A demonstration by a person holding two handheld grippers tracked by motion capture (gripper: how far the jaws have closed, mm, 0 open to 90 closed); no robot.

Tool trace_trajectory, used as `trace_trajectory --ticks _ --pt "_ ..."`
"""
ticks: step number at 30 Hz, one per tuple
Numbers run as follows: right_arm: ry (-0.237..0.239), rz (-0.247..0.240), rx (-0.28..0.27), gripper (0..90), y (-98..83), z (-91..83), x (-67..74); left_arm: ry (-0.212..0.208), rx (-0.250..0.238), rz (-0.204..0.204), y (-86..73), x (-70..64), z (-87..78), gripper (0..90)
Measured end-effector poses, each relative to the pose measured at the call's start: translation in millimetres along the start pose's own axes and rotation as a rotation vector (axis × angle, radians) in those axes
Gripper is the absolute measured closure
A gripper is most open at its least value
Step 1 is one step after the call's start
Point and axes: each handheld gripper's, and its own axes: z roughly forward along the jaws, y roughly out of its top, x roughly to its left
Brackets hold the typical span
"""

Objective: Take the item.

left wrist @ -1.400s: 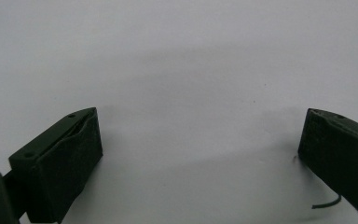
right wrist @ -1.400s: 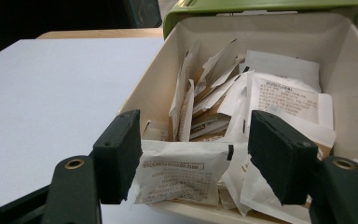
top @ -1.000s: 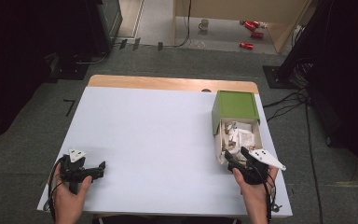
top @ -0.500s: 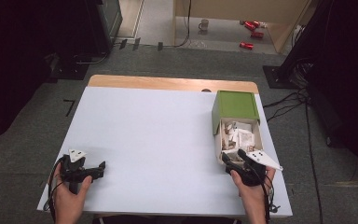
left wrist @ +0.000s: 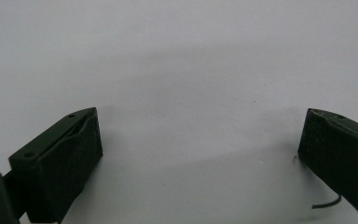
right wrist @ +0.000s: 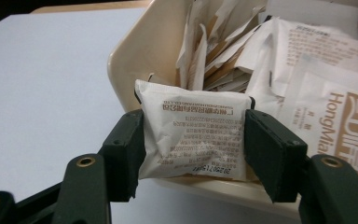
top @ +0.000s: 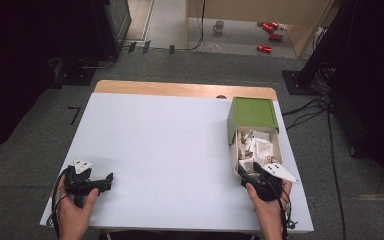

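A cream box (top: 234,150) with a green lid (top: 252,114) stands at the table's right side, full of white and tan tea sachets (right wrist: 335,107). My right gripper (top: 252,176) is at the box's near end. Its jaws have just been closing and now press on both sides of a white printed sachet (right wrist: 193,133), which stands upright against the box's near rim (right wrist: 126,60). Near the front left corner my left gripper (top: 110,182) lies low over the white table. In the left gripper view the left gripper (left wrist: 200,140) stands open with nothing between its fingers.
The white tabletop (top: 170,145) stretches between the two hands, with a wooden strip (top: 180,89) along its far edge. Cables (top: 310,107) lie on the floor to the right, and a mug (top: 219,26) and red cans (top: 265,48) sit on the floor beyond.
My right gripper has shifted slightly left at the box's near end. The left hand has stayed where it was.
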Motion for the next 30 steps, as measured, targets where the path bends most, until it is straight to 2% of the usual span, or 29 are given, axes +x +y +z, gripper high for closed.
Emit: trace_trajectory --ticks 7,12,30 --pt "-0.029 0.014 -0.034 44.0 -0.3 -6.7 -5.5 0.0 0.0 0.0 0.0 -0.1 0.0 0.0" --pt "-0.028 0.034 -0.052 45.3 0.4 -10.0 -7.3 0.0 0.0 0.0 0.0 -0.1 0.0 0.0" --pt "-0.014 0.018 -0.12 45.0 21.9 -20.6 5.5 0.0 0.0 0.0 0.0 -0.1 0.0 0.0"
